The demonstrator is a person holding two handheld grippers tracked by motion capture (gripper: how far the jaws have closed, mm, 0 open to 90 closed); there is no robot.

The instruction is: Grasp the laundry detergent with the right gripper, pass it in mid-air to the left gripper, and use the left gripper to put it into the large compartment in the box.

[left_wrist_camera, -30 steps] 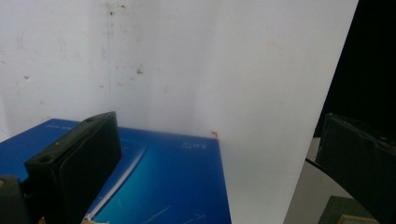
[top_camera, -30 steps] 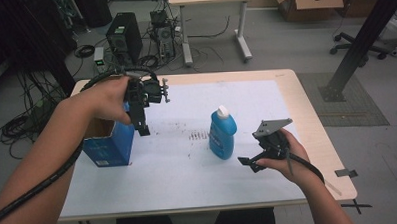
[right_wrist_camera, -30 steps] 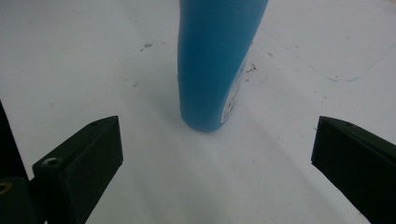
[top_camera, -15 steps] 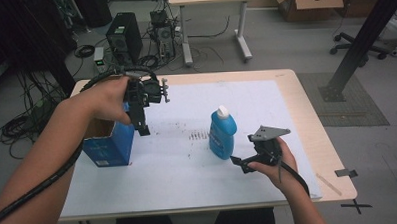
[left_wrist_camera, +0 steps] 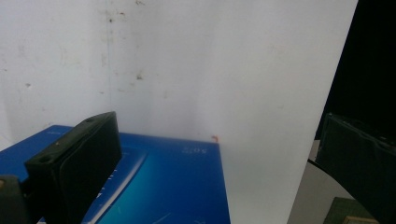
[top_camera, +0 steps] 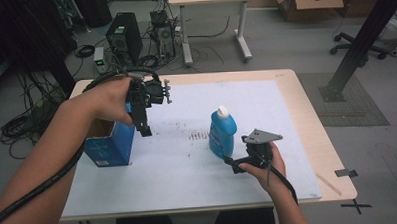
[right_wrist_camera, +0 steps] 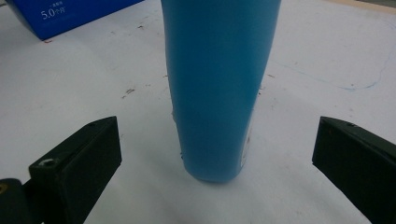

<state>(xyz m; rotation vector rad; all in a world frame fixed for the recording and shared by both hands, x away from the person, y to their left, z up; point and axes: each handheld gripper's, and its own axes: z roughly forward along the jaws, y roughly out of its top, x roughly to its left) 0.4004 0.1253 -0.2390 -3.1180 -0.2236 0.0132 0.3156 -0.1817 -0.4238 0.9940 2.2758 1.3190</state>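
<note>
Between wide R gripper (right_wrist_camera: pixel 217 154) jaws: upright blue bottle (right_wrist_camera: pixel 219 84).

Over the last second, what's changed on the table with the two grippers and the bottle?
The right gripper slid left and nearer the person, closing in on the blue bottle; its jaws stand open with the bottle upright between them, not yet gripped. The left gripper stayed hovering, open, by the blue box. Bottle and box have not moved.

Even, soft indoor light washes the white table (top_camera: pixel 286 109) — faint shadows only, no glare — while both gripper views turn hazy, near jaws and edges blurred.
</note>
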